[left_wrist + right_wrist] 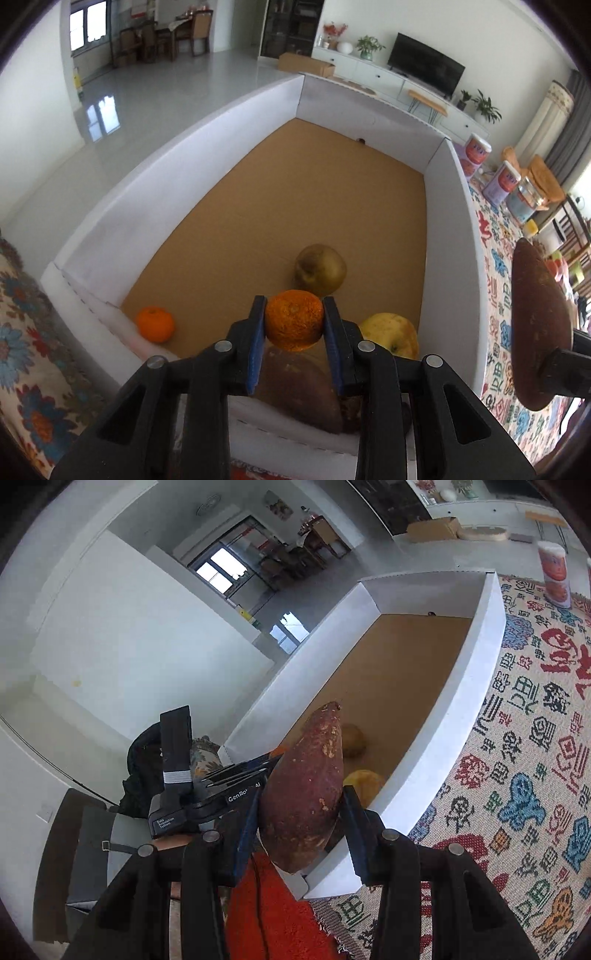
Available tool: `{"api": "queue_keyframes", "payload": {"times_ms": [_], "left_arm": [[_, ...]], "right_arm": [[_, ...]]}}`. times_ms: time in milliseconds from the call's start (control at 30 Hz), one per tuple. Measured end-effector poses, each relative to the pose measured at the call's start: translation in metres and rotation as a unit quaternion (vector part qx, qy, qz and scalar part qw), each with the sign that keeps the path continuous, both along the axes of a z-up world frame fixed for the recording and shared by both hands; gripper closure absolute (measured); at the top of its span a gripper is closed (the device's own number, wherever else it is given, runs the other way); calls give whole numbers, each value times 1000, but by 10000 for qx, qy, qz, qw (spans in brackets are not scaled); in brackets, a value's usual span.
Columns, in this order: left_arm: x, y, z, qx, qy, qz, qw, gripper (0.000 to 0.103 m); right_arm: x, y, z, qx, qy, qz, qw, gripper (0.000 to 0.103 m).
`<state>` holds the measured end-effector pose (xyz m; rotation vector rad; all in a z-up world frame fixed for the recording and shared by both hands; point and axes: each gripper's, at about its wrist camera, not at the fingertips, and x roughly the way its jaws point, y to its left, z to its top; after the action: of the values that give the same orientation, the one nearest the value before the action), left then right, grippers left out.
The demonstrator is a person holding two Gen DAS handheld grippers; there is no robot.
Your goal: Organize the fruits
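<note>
The left gripper [294, 325] is clenched on a rough-skinned orange [294, 320], its blue pads [258, 343] pressing the fruit from both sides above the near end of a white-walled box [177, 147] with a brown cardboard floor. Just below the held orange, at 6 o'clock, a reddish-brown sweet potato [303, 391] lies against the near wall. At 12 o'clock from the orange a dull green-brown pear [320, 271] sits on the floor, at 3 o'clock a yellow apple [389, 334], and at 9 o'clock a smaller smooth tangerine [155, 324] rests in the near left corner.

The right gripper [301, 834] grasps a second sweet potato [304, 790], held upright with its pointed tip up, over the near corner of the box. From the left wrist it shows at 3 o'clock, outside the box's right wall, above a patterned cloth [517, 738]. Behind this potato, at 1 o'clock, the pear and the apple are partly visible in the box. The left gripper's body appears at 9 o'clock.
</note>
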<state>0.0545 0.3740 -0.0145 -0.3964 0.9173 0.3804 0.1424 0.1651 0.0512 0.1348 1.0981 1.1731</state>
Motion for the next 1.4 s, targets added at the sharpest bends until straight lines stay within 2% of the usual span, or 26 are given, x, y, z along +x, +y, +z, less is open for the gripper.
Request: {"api": "queue_keyframes", "payload": {"times_ms": [33,67,100,133,167,200,267,333,400,433,500,567,600,667,733,833,900,967,1033,1067,1100,1400], "left_arm": [[-2,1,0,16,-5,40,10000,72],[-6,3,0,39,-27,72,10000,64],[-8,5,1,82,-24,130,9999,51],[-10,7,3,170,-8,241,9996,44],[-14,9,7,184,-85,295,9994,31],[-18,10,13,167,-211,330,9991,26],[-23,9,28,176,-475,334,9982,26],[-25,-3,47,309,-707,255,9967,22],[-24,-24,67,434,-977,64,9943,14],[-23,-37,76,448,-1111,-87,9928,13],[-18,-68,88,414,-1330,-459,9892,8],[-11,-104,93,362,-1461,-868,9848,7],[-6,-124,93,317,-1491,-1096,9822,6],[5,-165,83,173,-1429,-1582,9768,5],[18,-210,62,26,-1236,-2089,9701,5],[38,-278,15,-14,-793,-2701,9596,5],[52,-319,-20,140,-496,-3033,9515,5],[67,-352,-54,564,-132,-3148,9474,5],[74,-371,-80,882,141,-3134,9454,5],[70,-372,-84,929,22,-3100,9462,0],[67,-370,-85,924,-127,-3022,9487,0],[69,-368,-86,914,-107,-2963,9507,0]], "right_arm": [[-6,18,-6,-118,-105,83,9998,59],[-10,34,-12,-212,-199,142,9995,59],[-12,47,-19,-310,-264,184,9990,59],[-13,60,-26,-453,-303,258,9982,59],[-14,68,-30,-588,-348,248,9974,58],[-14,69,-29,-624,-434,152,9970,57],[-14,54,-12,-365,-587,-11,9976,56],[-13,25,17,-158,-1065,-216,9940,50],[-10,-14,49,-64,-1756,-502,9832,33],[-9,-36,62,-72,-2078,-683,9758,28],[-5,-90,80,-141,-2671,-1149,9567,10],[5,-146,83,-348,-3138,-1722,9331,1],[14,-178,81,-530,-3283,-2023,9211,0],[30,-231,57,-994,-3232,-2517,9068,0],[46,-286,16,-1507,-2824,-2978,8994,0],[52,-375,-54,-2181,-2126,-3518,8851,0],[43,-417,-96,-2574,-1773,-3729,8737,0],[31,-442,-123,-2877,-1581,-3878,8613,0],[20,-457,-139,-2902,-1447,-3985,8579,0],[19,-462,-141,-2865,-1347,-4017,8593,0],[18,-465,-138,-2805,-1376,-4056,8590,0],[25,-457,-146,-2931,-1327,-4109,8530,0]]}}
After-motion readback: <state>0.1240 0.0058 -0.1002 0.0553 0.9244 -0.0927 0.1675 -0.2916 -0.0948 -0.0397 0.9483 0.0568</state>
